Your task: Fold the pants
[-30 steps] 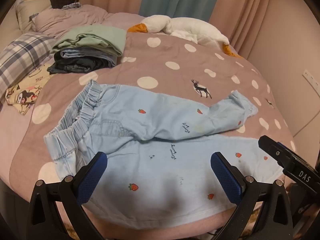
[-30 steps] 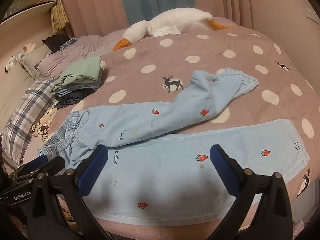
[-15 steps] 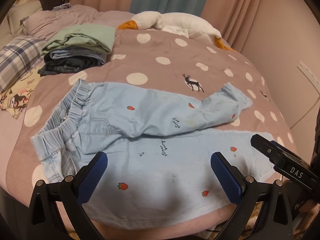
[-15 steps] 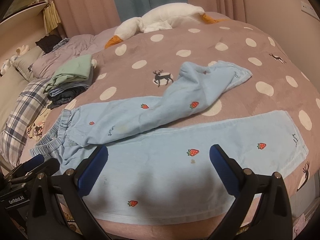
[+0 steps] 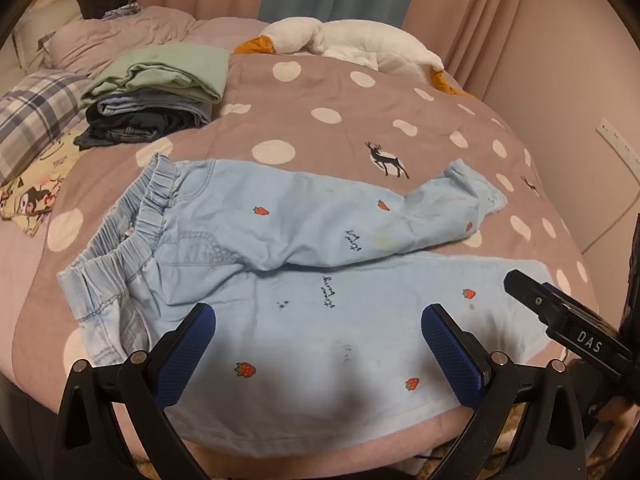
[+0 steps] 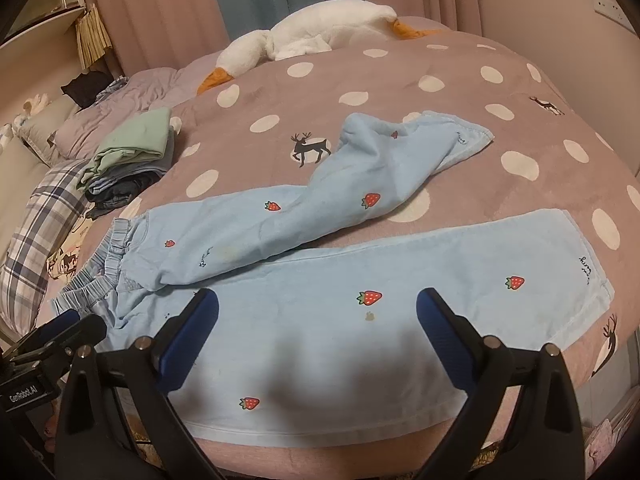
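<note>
Light blue pants (image 5: 304,320) with strawberry prints lie spread on the bed, waistband to the left, legs to the right; they also show in the right wrist view (image 6: 360,312). The far leg is rumpled and angled away from the near leg. My left gripper (image 5: 316,344) is open and empty, above the near leg close to the waistband. My right gripper (image 6: 318,332) is open and empty, above the middle of the near leg. The right gripper's tip (image 5: 560,316) shows in the left wrist view, and the left gripper's tip (image 6: 60,332) shows in the right wrist view.
A mauve polka-dot blanket (image 5: 340,92) covers the bed. A stack of folded clothes (image 5: 156,92) sits at the far left. A white plush goose (image 5: 352,42) lies at the back. A plaid pillow (image 5: 32,116) is on the left; the bed edge is just below the grippers.
Both grippers have drifted slightly, so the pants sit a little differently in each view. The pants have not moved and both jaws stay open.
</note>
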`<state>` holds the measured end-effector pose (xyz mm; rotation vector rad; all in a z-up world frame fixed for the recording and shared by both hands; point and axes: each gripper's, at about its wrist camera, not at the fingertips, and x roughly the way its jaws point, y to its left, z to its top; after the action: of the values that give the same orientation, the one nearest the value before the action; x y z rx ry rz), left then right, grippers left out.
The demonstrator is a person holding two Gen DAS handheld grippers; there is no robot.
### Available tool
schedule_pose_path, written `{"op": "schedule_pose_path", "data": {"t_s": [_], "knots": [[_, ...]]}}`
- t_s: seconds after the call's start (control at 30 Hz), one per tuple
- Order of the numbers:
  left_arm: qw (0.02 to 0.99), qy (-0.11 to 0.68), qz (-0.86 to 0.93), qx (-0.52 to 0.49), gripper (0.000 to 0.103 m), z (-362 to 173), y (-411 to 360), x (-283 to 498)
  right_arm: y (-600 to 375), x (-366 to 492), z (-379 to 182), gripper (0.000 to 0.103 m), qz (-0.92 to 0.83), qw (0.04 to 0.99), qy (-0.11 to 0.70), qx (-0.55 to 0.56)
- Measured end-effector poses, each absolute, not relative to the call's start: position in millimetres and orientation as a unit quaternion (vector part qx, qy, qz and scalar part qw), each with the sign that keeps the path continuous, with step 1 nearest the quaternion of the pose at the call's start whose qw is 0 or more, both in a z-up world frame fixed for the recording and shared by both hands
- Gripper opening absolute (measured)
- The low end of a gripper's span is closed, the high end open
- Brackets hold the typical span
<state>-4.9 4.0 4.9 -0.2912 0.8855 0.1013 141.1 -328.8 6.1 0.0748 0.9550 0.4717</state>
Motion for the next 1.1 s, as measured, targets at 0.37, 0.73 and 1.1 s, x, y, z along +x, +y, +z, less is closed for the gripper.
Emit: {"op": "schedule_pose_path", "data": {"t_s": [0.37,0.73,1.1], "knots": [[0.891,0.428,0.054,-0.138,0.103,4,7,-8,-328,143,7,0.098,0.23,0.86,0.455,0.029],[0.892,0.427,0.054,-0.136,0.103,4,4,-10,-335,151,7,0.097,0.227,0.859,0.459,0.026],[0.89,0.43,0.059,-0.141,0.103,1,11,-6,-336,153,6,0.093,0.212,0.861,0.462,0.016]]}}
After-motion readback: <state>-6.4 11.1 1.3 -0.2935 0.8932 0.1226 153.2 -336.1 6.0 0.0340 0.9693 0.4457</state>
